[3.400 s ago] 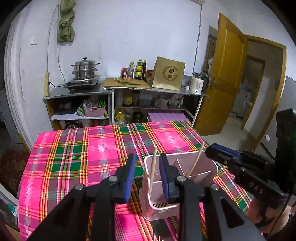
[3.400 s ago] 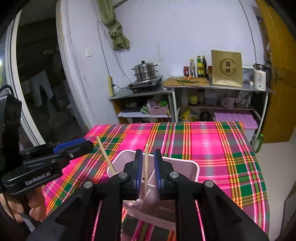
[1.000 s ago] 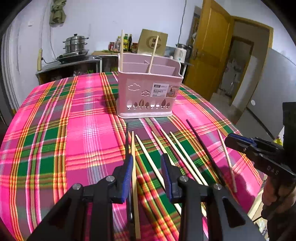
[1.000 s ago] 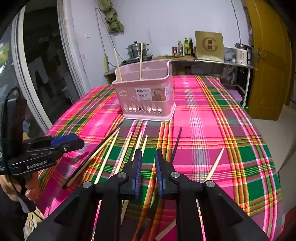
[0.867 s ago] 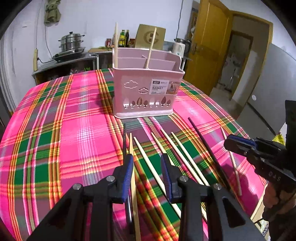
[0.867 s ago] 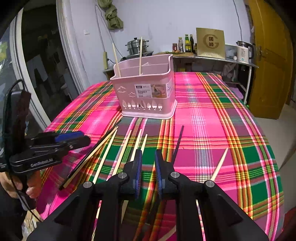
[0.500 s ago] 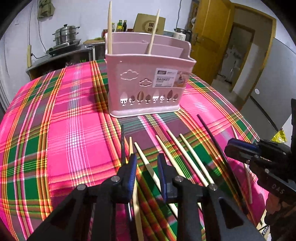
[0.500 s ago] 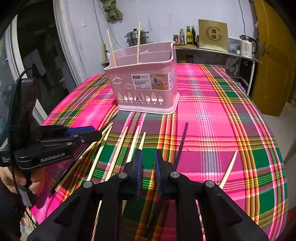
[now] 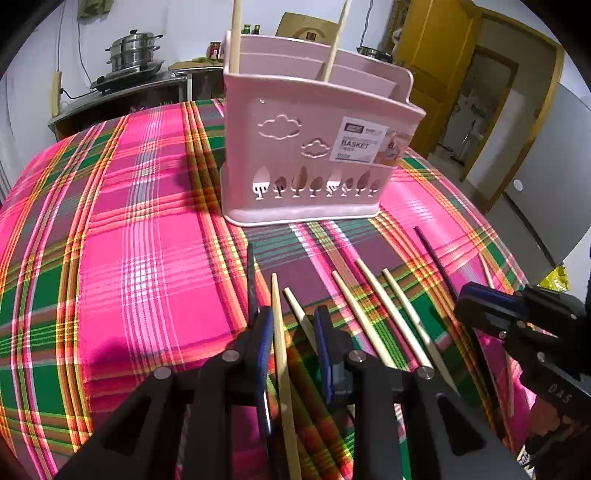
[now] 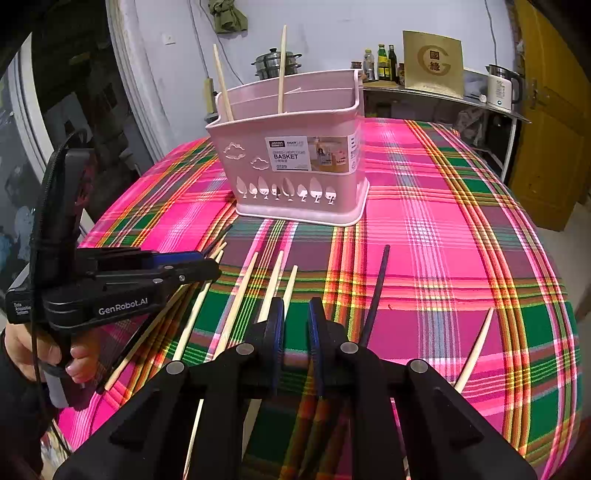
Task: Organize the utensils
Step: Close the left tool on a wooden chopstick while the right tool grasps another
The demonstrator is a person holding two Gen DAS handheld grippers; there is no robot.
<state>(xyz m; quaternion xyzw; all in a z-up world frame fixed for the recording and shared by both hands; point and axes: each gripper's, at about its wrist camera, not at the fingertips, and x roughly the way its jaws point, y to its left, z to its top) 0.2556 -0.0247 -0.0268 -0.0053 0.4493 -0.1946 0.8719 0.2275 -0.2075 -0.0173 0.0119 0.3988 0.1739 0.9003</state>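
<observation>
Pink plastic utensil basket (image 9: 310, 147) standing at 12 o'clock on the pink-and-green plaid tablecloth (image 9: 122, 229), two pale chopsticks upright inside, one (image 9: 236, 33) at the left end, one (image 9: 334, 40) leaning near the middle. Loose chopsticks fanned on the cloth at 6 o'clock from the basket: several pale wooden ones (image 10: 236, 306), a dark one (image 10: 375, 291), another pale one (image 10: 476, 347) lying apart at 3 o'clock. Left gripper (image 9: 293, 332) low over the row, blue-padded jaws parted, straddling one pale chopstick (image 9: 279, 339), pads not seen pressing it. Right gripper (image 10: 295, 317) with jaws narrowly parted, nothing between them. Steamer pot (image 10: 275, 64) and bottles (image 10: 382, 61) on the back shelf
</observation>
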